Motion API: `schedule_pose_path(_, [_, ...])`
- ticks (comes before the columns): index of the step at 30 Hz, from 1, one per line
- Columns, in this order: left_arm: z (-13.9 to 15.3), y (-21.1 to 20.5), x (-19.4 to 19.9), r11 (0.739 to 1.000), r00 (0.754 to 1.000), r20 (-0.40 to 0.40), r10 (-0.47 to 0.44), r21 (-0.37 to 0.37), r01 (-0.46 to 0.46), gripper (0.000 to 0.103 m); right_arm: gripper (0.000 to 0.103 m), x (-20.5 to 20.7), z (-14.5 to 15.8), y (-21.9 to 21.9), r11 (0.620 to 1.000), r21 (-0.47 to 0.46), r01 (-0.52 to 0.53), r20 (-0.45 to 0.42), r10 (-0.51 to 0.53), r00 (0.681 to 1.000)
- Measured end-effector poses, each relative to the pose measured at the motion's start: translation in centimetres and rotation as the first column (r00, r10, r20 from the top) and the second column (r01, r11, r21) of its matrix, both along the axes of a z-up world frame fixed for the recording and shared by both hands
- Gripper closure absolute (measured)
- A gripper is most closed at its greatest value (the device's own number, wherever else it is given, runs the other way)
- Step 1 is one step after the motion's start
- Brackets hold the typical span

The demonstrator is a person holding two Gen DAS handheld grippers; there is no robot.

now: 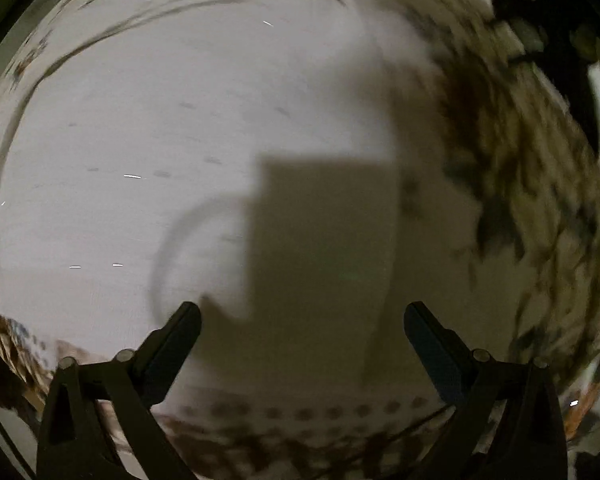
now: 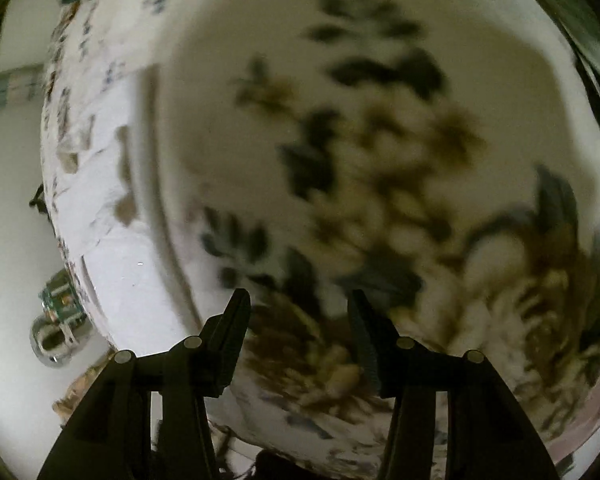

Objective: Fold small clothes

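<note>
A pale cloth (image 1: 148,128) fills most of your left wrist view, plain and whitish, lying flat and spread beneath the camera. Whether it is the garment to fold or a table covering cannot be told through the blur. A boxy dark shadow (image 1: 320,248) falls across its middle, with a curved shadow line just to the left of it. Along the right and far edges the fabric turns into a leafy print (image 1: 532,184) of brown and dark green, smeared by motion. A row of faint dots (image 1: 320,412) runs across the near edge.

Your left gripper (image 1: 302,320) hangs above the pale cloth with its fingers spread wide and nothing between them.

In your right wrist view the same floral fabric (image 2: 380,140) fills the frame, blurred, with a whiter band (image 2: 112,208) along its left side. Your right gripper (image 2: 298,308) stands partly apart over the print, gripping nothing. At the near left sits a small metal and green object (image 2: 58,320), too unclear to name.
</note>
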State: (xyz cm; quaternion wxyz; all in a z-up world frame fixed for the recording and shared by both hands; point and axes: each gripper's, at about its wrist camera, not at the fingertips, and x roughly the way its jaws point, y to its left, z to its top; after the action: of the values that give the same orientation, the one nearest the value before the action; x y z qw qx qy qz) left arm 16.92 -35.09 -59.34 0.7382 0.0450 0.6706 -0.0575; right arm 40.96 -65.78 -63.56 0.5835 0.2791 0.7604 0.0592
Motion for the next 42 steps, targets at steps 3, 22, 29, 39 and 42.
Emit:
schedule_pose_path(3, [-1.5, -2.1, -0.2, 0.995, 0.998, 0.026, -0.056, 0.089, 0.054, 0.049, 0.050, 0.3, -0.8, 0.0, 0.999, 0.042, 0.024, 0.034, -0.026, 0.999])
schedule_pose_path(22, [5.4, 2.8, 0.3, 0.998, 0.985, 0.162, 0.060, -0.031, -0.055, 0.096, 0.052, 14.4, -4.6, 9.8, 0.945, 0.291, 0.148, 0.142, -0.195, 0.970])
schedule_pose_path(29, [5.3, 3.5, 0.2, 0.996, 0.985, 0.148, 0.086, -0.051, -0.079, 0.097, 0.095, 15.1, -3.5, 12.0, 0.975, 0.212, 0.071, 0.205, -0.116, 0.972])
schedule_pose_path(39, [5.1, 5.7, 0.6, 0.987, 0.980, 0.128, 0.152, -0.073, -0.143, 0.098, 0.083, 16.9, -3.6, 13.7, 0.995, 0.096, -0.021, 0.191, 0.002, 0.982])
schedule_pose_path(42, [4.9, 6.1, 0.9, 0.984, 0.978, 0.125, 0.166, -0.079, -0.156, 0.098, 0.073, 17.1, -4.2, 13.6, 0.991, 0.131, 0.009, 0.178, -0.032, 0.983])
